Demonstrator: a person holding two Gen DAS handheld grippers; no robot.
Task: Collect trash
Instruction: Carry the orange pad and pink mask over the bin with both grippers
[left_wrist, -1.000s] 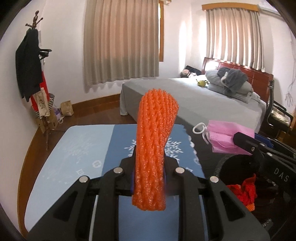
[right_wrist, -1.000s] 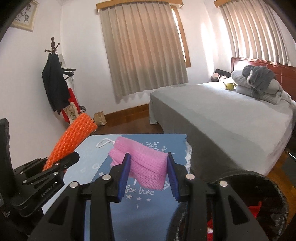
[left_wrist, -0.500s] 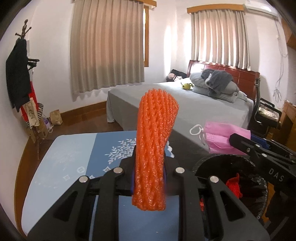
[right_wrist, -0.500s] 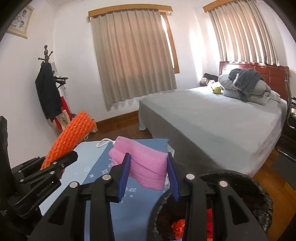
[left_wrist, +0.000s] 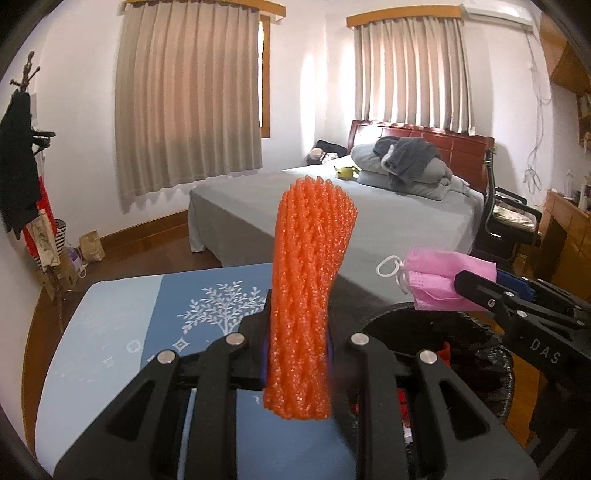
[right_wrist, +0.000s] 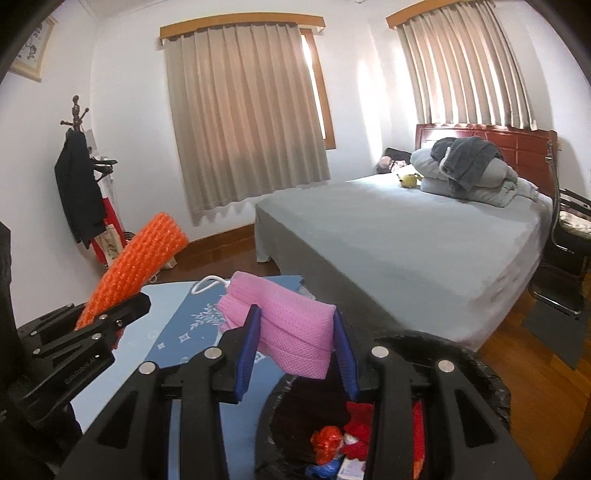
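Observation:
My left gripper (left_wrist: 295, 332) is shut on an orange foam fruit net (left_wrist: 308, 280) that stands upright between its jaws, above the blue table's right edge. The net also shows in the right wrist view (right_wrist: 136, 266). My right gripper (right_wrist: 295, 332) is shut on a folded pink face mask (right_wrist: 291, 328) with a white ear loop, held over the rim of a black-bagged trash bin (right_wrist: 476, 369). The bin (left_wrist: 480, 339) holds red and blue scraps. The mask (left_wrist: 443, 284) shows at the right in the left wrist view.
A blue tablecloth with a white tree print (left_wrist: 155, 332) covers the table below the left gripper. A grey bed (right_wrist: 406, 236) lies behind. A coat rack (right_wrist: 79, 177) stands at the left wall. A chair (left_wrist: 513, 221) stands right of the bed.
Both grippers have moved right with their loads, from over the table toward the bin. The bin now lies under the right gripper and beside the left one.

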